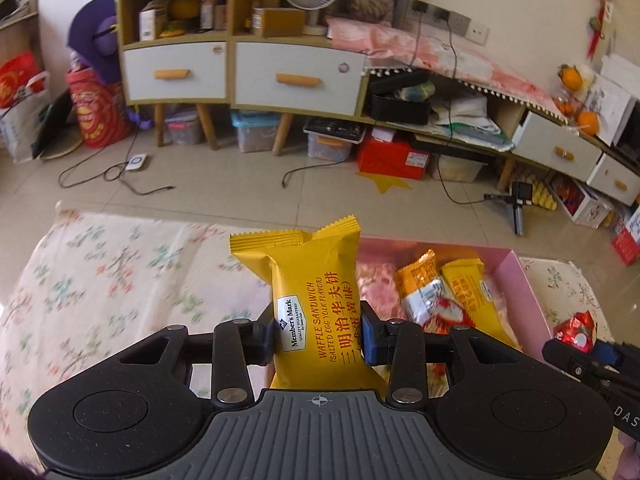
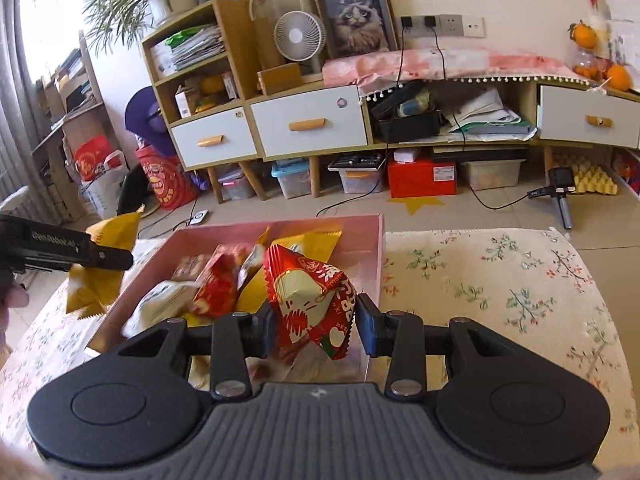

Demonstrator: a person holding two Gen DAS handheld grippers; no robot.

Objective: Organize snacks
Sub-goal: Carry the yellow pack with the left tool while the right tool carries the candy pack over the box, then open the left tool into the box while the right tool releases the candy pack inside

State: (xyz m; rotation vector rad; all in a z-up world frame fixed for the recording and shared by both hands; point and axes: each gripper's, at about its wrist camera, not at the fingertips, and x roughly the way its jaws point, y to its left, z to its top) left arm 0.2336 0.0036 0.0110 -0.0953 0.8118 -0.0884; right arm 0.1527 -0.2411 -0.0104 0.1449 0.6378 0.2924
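My left gripper (image 1: 318, 336) is shut on a yellow waffle sandwich packet (image 1: 308, 280), held upright above the floral cloth, just left of the pink box (image 1: 528, 280). My right gripper (image 2: 316, 328) is shut on a red and white snack packet (image 2: 312, 296), held over the near part of the pink box (image 2: 376, 240). The box holds several more yellow, orange and red packets (image 2: 216, 288). The left gripper with its yellow packet (image 2: 104, 276) shows at the left of the right wrist view. The right gripper's red packet (image 1: 576, 330) shows at the right edge of the left wrist view.
The box stands on a table with a floral cloth (image 2: 500, 280). Beyond the table's far edge is tiled floor with cables (image 1: 120, 172). A yellow and white cabinet (image 2: 308, 124), storage bins and a red box (image 2: 422, 178) line the far wall.
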